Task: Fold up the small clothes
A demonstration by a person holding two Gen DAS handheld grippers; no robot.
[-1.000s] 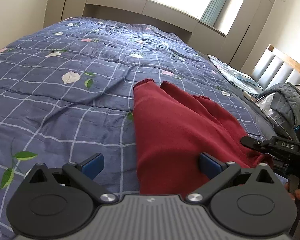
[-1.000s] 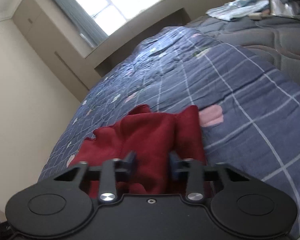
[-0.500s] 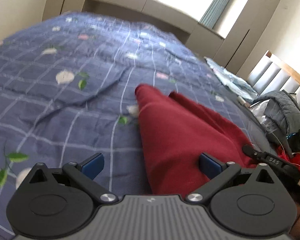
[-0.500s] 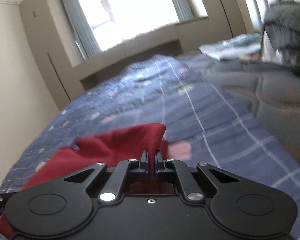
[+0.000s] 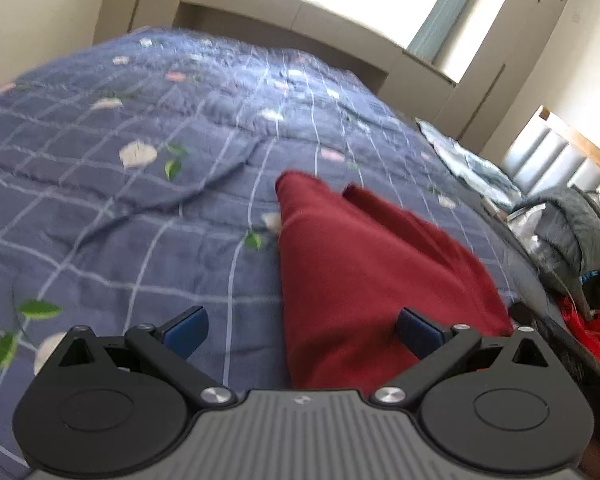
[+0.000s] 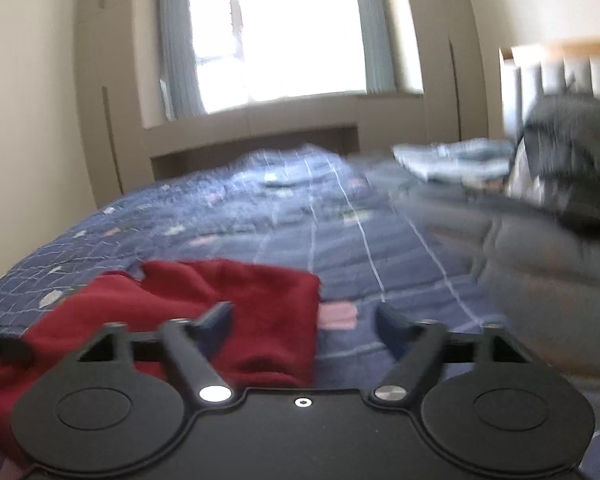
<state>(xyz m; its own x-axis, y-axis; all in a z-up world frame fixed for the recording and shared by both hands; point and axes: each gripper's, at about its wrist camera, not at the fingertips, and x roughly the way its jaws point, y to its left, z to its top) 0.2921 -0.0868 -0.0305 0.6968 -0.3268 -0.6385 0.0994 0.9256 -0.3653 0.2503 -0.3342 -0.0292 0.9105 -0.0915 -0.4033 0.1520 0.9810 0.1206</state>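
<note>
Right tool point(image 6: 304, 322) first: its jaws are swinging apart, and no pad presses on cloth; the red garment's point(image 6: 236, 312) near corner lies low between them, closer to the left finger, with bare quilt showing toward the other. Left tool point(image 5: 302, 330) is spread wide too, blue pads point(image 5: 188, 330) well apart, gripping nothing, with the garment's near end running under its right-hand side.

Now the big picture! The bed point(image 5: 100, 200) fills both views, covered in a blue-grey checked quilt dotted with pale flowers and green leaves. On it, the dark red garment point(image 5: 364, 272) lies stretched away from the left camera, two narrow ends pointing toward the window point(image 6: 284, 32). Off toward the headboard point(image 5: 560, 160) there's a grey jacket point(image 5: 576, 228) heaped up, and a light blue folded cloth point(image 5: 472, 164) resting near the bed's far side. A bit of bright red fabric point(image 5: 592, 332) peeks out below the jacket.

Any lettering? Motion blur smears both views, so nothing readable here.
</note>
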